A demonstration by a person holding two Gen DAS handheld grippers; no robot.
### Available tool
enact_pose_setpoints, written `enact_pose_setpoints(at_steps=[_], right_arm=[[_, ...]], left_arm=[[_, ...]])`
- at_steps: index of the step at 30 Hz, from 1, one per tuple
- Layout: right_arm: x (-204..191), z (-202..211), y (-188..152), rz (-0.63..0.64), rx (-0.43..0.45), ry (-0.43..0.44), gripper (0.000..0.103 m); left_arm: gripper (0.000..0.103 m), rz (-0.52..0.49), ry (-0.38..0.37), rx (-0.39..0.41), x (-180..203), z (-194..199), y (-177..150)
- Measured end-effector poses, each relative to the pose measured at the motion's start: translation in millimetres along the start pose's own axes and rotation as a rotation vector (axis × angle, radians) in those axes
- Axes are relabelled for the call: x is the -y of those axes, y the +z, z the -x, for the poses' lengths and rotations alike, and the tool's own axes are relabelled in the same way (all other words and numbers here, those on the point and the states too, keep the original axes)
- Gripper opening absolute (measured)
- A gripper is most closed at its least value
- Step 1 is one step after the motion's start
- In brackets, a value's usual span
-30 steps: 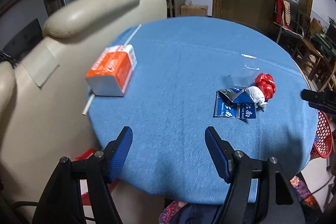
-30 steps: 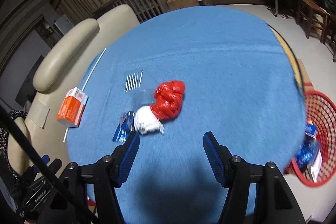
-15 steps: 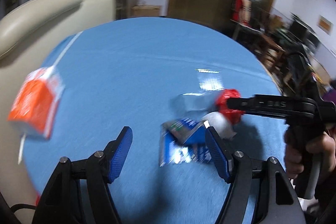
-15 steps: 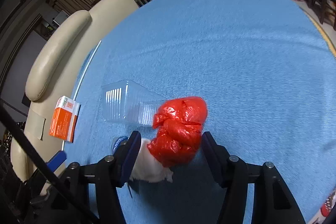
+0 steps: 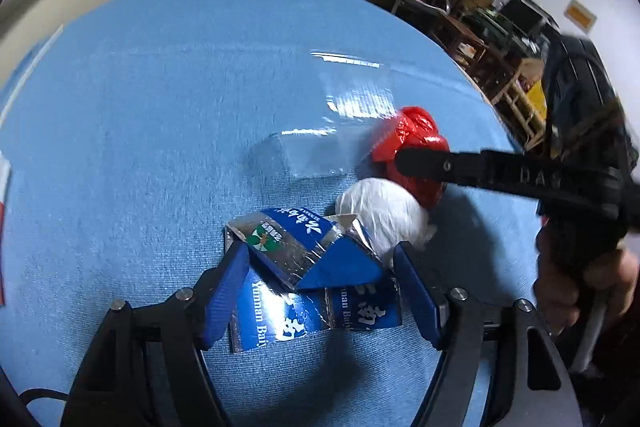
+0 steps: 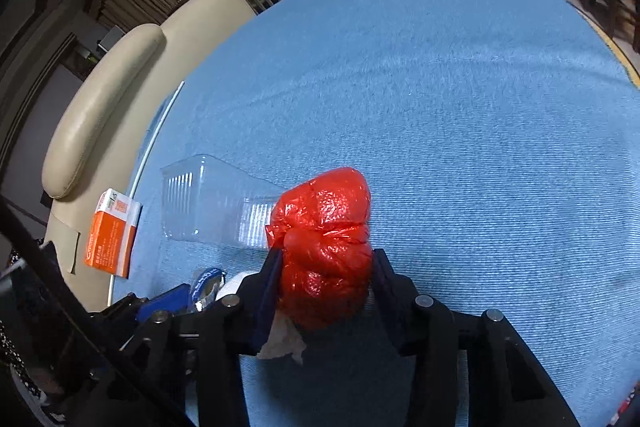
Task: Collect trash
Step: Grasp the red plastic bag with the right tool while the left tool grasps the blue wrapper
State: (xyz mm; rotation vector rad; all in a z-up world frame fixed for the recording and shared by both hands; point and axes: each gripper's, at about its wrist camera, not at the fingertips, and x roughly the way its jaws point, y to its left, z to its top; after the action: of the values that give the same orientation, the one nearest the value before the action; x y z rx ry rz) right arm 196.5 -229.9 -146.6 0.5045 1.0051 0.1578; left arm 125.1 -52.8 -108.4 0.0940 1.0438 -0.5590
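The trash sits bunched on the blue table. The right gripper squeezes the red bag. The left gripper, wide open, straddles the blue wrapper. The squishy bag might slip out, or bump the white wad and clear tub away.

a round table under a blue cloth (a cream armchair just beside it).
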Motion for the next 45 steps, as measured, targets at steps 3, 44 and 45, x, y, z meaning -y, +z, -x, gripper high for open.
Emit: enact_pose_setpoints(at_steps=[3,44,45], right_arm=[[2,4,-4,0.002,0.010,-0.003,0.046],[32,149,-96,0.051,0.184,0.050,0.046],[34,150,-98,0.052,0.187,0.047,0.046]], left_arm=[[0.075,-0.049,0.043,-0.016,12,-4,-5],[0.006,-0.107,0.136,0.238,76,101,-55],[0.006,-0.116,0.149,0.226,77,99,-57]])
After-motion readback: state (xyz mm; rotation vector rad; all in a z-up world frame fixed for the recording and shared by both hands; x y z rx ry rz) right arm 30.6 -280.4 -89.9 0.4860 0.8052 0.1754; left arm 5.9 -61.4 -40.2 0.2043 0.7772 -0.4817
